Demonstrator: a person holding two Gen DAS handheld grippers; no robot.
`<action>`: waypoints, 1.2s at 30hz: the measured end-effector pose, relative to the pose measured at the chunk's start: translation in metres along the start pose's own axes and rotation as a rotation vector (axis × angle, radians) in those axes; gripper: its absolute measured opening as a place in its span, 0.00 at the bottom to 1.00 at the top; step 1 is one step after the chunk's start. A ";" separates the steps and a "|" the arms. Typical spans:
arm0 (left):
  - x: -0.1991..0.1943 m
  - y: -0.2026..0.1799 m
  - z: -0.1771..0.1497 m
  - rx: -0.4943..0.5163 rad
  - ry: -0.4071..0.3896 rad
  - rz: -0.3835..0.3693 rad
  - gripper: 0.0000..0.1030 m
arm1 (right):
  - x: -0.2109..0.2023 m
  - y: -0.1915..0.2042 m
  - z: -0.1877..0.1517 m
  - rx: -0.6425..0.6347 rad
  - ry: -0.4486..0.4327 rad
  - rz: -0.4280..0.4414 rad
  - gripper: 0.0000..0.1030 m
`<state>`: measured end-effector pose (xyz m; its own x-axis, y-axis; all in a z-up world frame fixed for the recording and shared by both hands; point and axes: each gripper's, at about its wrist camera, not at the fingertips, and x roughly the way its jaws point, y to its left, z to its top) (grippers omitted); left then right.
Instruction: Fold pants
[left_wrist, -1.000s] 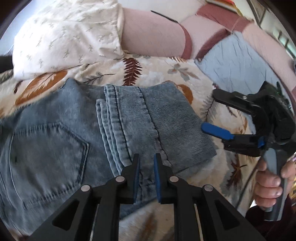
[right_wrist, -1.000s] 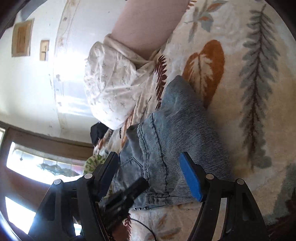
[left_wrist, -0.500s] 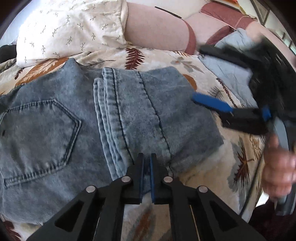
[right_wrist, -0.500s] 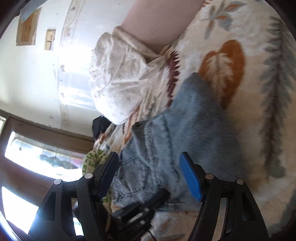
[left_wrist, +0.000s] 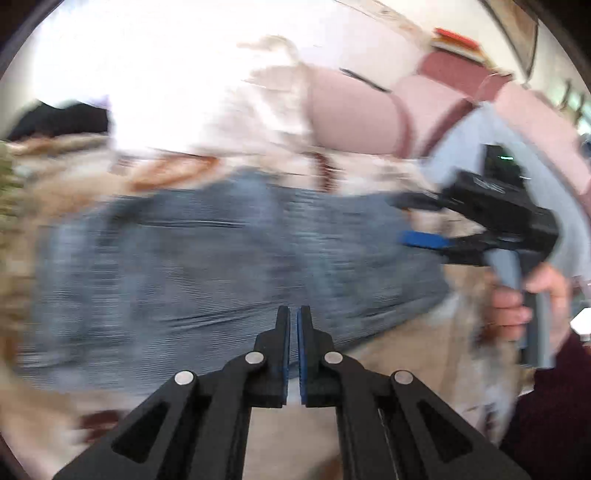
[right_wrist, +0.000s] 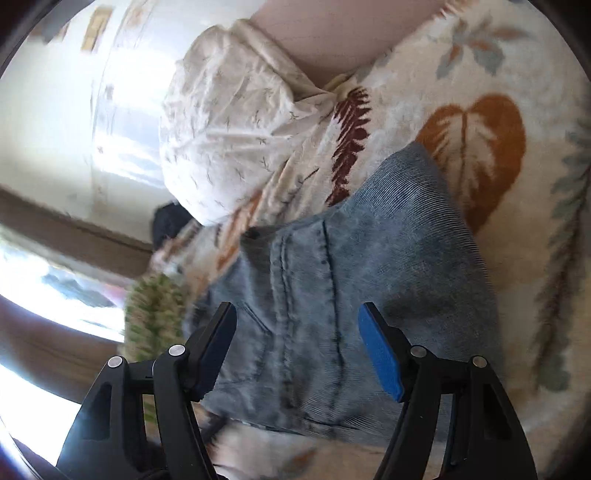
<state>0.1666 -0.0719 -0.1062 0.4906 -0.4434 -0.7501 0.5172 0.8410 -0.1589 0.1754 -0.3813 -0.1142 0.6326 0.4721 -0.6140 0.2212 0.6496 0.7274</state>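
Note:
The folded blue jeans (left_wrist: 229, 266) lie on a leaf-patterned blanket; the left wrist view is motion-blurred. My left gripper (left_wrist: 293, 321) is shut with nothing between its pads, above the jeans' near edge. My right gripper (right_wrist: 297, 325) is open and empty, hovering over the jeans (right_wrist: 351, 280). It also shows in the left wrist view (left_wrist: 424, 221) at the jeans' right end, held by a hand.
The leaf-patterned blanket (right_wrist: 480, 140) covers the bed. A white patterned pillow (right_wrist: 229, 136) and a pink bolster (left_wrist: 354, 118) lie beyond the jeans. A light blue cloth (left_wrist: 476, 147) lies at the right. A green-patterned item (right_wrist: 155, 314) sits at the left.
My left gripper closed fully and pulled back from the jeans, swinging fast so its view blurs. My right gripper stayed open and moved closer over the jeans.

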 end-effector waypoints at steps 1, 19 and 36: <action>-0.005 0.012 -0.002 -0.001 0.003 0.059 0.06 | 0.001 0.005 -0.005 -0.036 0.005 -0.029 0.67; 0.000 0.108 -0.039 -0.234 0.118 0.092 0.08 | 0.036 0.035 -0.104 -0.392 -0.009 -0.527 0.62; -0.051 0.178 -0.060 -0.484 0.036 0.184 0.57 | 0.085 0.198 -0.075 -0.590 0.122 -0.229 0.64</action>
<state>0.1916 0.1190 -0.1343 0.5138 -0.2707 -0.8141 0.0368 0.9550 -0.2943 0.2179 -0.1676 -0.0453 0.5213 0.3247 -0.7892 -0.1267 0.9440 0.3047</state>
